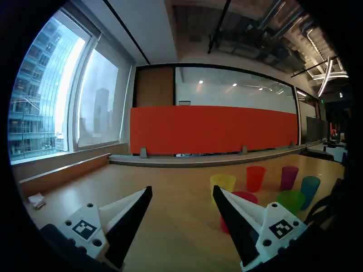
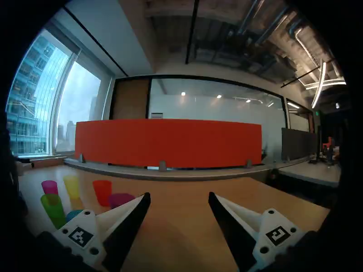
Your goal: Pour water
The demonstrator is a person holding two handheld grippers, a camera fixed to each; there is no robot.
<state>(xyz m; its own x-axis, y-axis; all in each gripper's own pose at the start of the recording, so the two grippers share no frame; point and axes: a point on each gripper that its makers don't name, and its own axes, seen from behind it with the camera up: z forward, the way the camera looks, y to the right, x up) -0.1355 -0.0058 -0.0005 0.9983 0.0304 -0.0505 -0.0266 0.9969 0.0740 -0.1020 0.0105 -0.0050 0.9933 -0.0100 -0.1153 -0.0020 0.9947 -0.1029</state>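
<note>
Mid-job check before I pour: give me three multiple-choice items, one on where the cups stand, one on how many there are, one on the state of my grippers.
1. In the right gripper view, where do the cups stand?
A. on the left side
B. between the fingers
C. on the right side

2. How many cups are on the table?
A. four
B. six
C. eight

3. What state are the two grippers in?
A. both shut on a cup
B. one open, one shut
C. both open and empty

Answers:
1 A: all the cups cluster at the left, none in the gap or to the right.
2 B: yellow cup, orange cup, purple cup, teal cup, green cup, pink cup.
3 C: the left gripper and right gripper each show a wide gap with only bare table between the fingers.
</note>
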